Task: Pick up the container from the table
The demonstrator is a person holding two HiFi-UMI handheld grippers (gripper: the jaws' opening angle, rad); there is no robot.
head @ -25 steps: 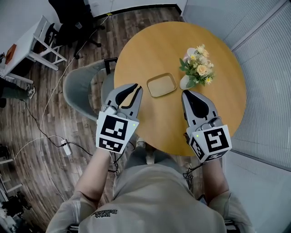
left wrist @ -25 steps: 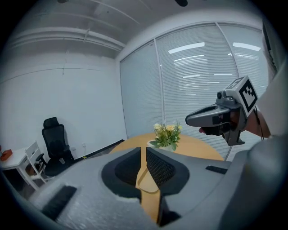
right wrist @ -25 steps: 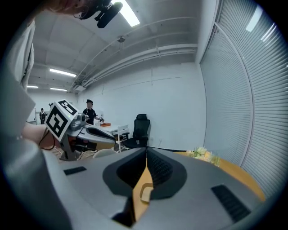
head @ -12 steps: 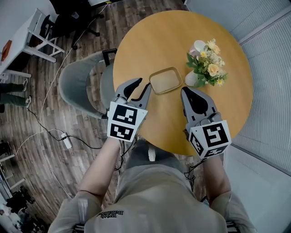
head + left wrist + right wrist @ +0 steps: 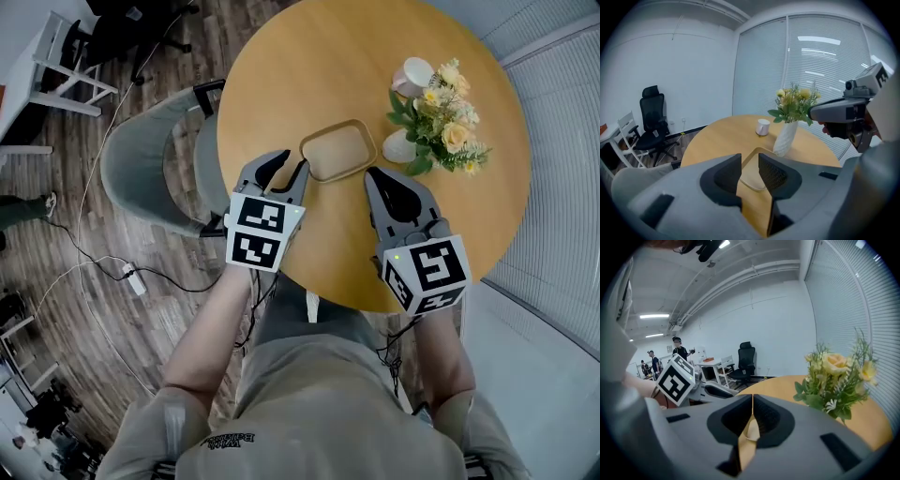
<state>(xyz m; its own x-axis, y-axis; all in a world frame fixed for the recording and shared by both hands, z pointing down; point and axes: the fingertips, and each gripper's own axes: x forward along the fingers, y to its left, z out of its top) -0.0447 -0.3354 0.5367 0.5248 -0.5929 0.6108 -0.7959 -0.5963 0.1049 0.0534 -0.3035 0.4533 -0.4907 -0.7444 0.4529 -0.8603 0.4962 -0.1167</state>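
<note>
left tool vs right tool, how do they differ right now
The left tool has its jaws apart; the right tool has its jaws together. The left tool points at the container, whose near corner shows in its gap; the right tool sits beside the container, nearer the white vase. Both hold nothing and hover over the round table.

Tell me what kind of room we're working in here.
Probably an office meeting area: a round wooden table beside a glass wall with blinds, a black office chair, and white desks further back.
</note>
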